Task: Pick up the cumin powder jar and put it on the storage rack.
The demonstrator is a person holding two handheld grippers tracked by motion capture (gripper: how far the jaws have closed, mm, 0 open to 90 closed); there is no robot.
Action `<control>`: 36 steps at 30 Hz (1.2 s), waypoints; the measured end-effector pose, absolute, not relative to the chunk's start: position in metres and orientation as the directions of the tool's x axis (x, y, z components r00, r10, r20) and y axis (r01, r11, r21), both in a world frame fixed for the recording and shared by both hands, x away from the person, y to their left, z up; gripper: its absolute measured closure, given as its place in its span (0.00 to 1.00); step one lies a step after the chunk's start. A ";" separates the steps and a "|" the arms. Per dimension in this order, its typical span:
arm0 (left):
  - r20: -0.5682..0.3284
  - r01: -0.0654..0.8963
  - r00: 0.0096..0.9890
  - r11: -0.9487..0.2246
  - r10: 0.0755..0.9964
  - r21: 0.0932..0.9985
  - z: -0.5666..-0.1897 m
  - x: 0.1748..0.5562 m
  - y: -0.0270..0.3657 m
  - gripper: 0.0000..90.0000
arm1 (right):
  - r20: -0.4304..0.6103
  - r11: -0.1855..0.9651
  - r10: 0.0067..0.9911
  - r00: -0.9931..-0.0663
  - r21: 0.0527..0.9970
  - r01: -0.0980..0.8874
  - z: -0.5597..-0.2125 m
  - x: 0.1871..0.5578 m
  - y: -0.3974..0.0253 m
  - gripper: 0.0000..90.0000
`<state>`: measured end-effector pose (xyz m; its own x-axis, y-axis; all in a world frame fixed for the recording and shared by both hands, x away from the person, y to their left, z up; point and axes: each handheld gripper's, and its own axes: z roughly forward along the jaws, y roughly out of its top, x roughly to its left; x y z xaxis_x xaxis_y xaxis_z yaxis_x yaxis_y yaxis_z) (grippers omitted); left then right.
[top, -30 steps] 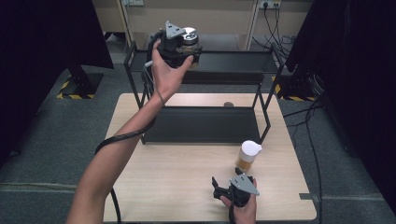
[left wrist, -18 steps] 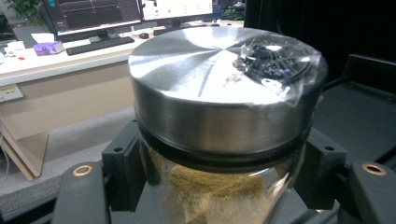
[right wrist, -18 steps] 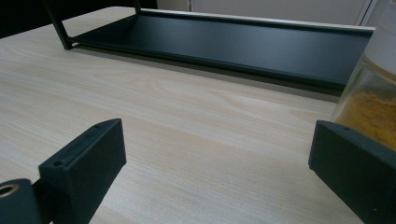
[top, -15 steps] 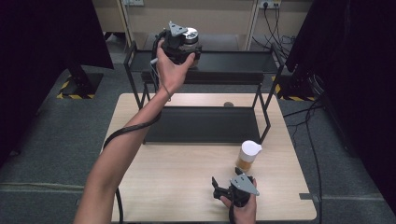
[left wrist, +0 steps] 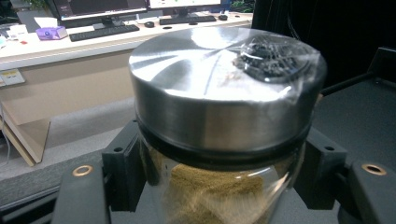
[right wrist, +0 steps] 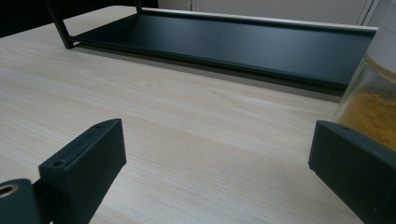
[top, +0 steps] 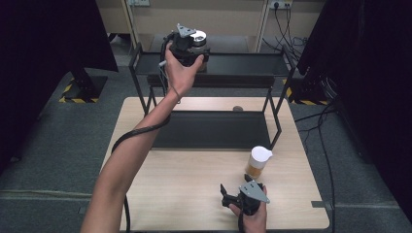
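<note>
A glass jar [left wrist: 224,116] with a steel lid and brown powder inside sits between the jaws of my left gripper [left wrist: 219,172], which is shut on it. In the high view that gripper [top: 187,46] holds the jar [top: 198,39] at the top shelf of a black rack [top: 243,65]; I cannot tell whether the jar rests on the shelf. My right gripper [top: 238,199] lies low at the table's front edge, open, with nothing between its jaws [right wrist: 219,154]. A white-lidded jar of orange powder [top: 257,162] stands just beyond it, beside the right jaw [right wrist: 369,107].
The rack's lower tray [top: 214,128] lies on the light wooden table [top: 170,179], and its thin black legs rise at both ends. Bare wood spreads to the left of the right gripper. A cable trails along the person's left forearm.
The left hand with the steel-lidded jar has edged slightly farther over the top shelf. The right gripper has not moved.
</note>
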<state>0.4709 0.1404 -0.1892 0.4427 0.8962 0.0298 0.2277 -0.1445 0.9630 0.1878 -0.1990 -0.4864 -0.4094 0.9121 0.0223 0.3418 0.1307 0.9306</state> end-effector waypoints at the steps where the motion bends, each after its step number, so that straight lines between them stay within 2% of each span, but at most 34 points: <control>1: 0.028 0.228 0.442 -0.142 0.896 0.963 -0.189 0.471 0.140 0.34 | 0.023 0.130 0.912 -0.409 0.931 0.342 -0.486 0.188 -0.199 0.04; 21: 0.022 0.222 0.456 -0.137 0.890 0.965 -0.192 0.472 0.143 0.33 | 0.021 0.133 0.912 -0.410 0.930 0.342 -0.486 0.188 -0.199 0.05; 22: 0.021 0.220 0.454 -0.135 0.891 0.966 -0.193 0.472 0.142 0.29 | 0.021 0.133 0.911 -0.412 0.930 0.342 -0.486 0.188 -0.199 0.04; 23: 0.020 0.220 0.443 -0.131 0.896 0.967 -0.194 0.471 0.141 0.29 | 0.021 0.133 0.911 -0.412 0.930 0.342 -0.486 0.188 -0.199 0.04; 26: 0.017 0.221 0.424 -0.122 0.906 0.968 -0.195 0.468 0.139 0.16 | 0.022 0.132 0.912 -0.411 0.931 0.341 -0.486 0.188 -0.199 0.05; 27: 0.020 0.215 0.419 -0.121 0.908 0.969 -0.197 0.465 0.140 0.08 | 0.021 0.132 0.911 -0.411 0.930 0.342 -0.486 0.188 -0.199 0.04; 32: 0.035 0.190 0.412 -0.123 0.910 0.974 -0.201 0.458 0.139 0.02 | 0.021 0.133 0.912 -0.411 0.930 0.341 -0.486 0.188 -0.199 0.04; 36: 0.035 0.165 0.400 -0.110 0.916 0.980 -0.202 0.452 0.141 0.01 | 0.016 0.135 0.912 -0.410 0.931 0.339 -0.487 0.187 -0.198 0.04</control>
